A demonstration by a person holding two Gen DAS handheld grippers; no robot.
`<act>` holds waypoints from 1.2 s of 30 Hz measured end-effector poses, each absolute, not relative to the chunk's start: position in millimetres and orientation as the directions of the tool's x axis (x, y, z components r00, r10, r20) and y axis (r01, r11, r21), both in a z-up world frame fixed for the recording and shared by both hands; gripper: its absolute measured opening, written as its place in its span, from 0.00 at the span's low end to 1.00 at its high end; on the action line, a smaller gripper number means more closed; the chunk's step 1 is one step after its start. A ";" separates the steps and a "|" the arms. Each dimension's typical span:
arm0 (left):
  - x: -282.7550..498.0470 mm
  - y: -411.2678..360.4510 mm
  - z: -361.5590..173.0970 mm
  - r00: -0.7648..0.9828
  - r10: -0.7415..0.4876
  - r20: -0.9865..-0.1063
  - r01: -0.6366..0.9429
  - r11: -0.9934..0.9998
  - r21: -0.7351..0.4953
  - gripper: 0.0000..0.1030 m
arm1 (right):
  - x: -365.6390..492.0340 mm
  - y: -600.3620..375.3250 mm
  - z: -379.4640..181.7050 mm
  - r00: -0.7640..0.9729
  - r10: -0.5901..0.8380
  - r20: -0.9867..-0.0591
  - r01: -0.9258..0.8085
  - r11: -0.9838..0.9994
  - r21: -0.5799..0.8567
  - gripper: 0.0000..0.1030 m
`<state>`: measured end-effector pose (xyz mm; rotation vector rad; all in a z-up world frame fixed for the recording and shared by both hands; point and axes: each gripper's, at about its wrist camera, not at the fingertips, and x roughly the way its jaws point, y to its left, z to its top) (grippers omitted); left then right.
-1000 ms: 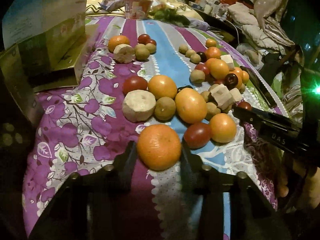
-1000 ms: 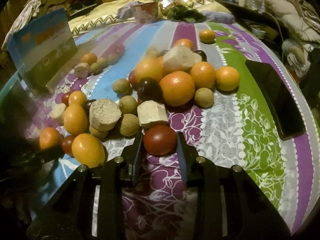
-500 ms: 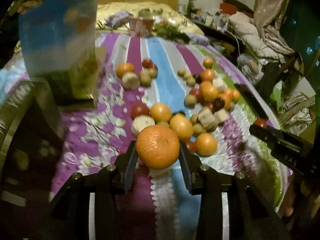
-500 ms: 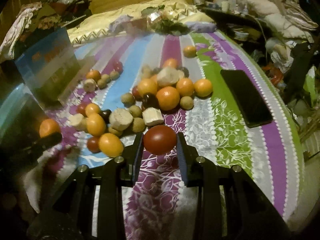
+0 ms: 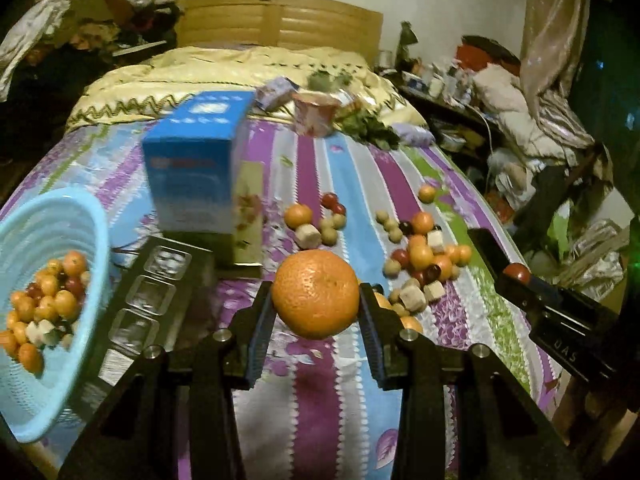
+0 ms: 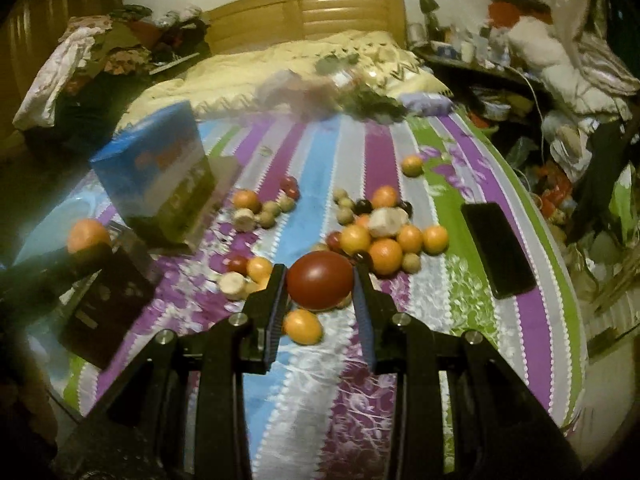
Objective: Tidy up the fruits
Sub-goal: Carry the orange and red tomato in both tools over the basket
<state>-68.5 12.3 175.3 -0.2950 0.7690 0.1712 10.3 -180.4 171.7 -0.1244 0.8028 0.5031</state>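
Observation:
My left gripper is shut on a large orange, held high above the striped bedspread. The right gripper is shut on a dark red round fruit, also lifted off the bed. Loose oranges, red fruits, small tan fruits and pale cut chunks lie in clusters mid-bed. A light blue basket holding several small fruits sits at the far left of the left wrist view. The right gripper with its red fruit shows at the right edge there; the left one's orange shows at left in the right wrist view.
A blue carton stands on the bed left of the fruit. A black tray with clear compartments lies between basket and carton. A black phone lies on the green stripe. A pink cup and clutter sit near the headboard.
Both grippers have risen with their fruits, so the bed and fruit piles look smaller and farther. The blue basket and compartment tray have come into the left wrist view.

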 end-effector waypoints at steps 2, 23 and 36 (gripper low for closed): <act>-75.7 23.6 181.5 0.713 0.063 -0.699 -0.278 0.939 -0.200 0.40 | 6.5 -172.3 178.4 0.585 0.395 -0.708 -0.492 0.867 0.078 0.32; -176.6 162.8 218.5 0.701 0.287 -0.653 -0.535 0.817 -0.215 0.40 | -41.3 -17.7 229.1 0.491 0.568 -0.661 -0.716 0.695 0.064 0.32; -237.8 254.1 214.0 0.632 0.388 -0.670 -0.680 0.693 -0.240 0.40 | -73.9 74.3 232.3 0.365 0.633 -0.683 -0.816 0.571 0.093 0.32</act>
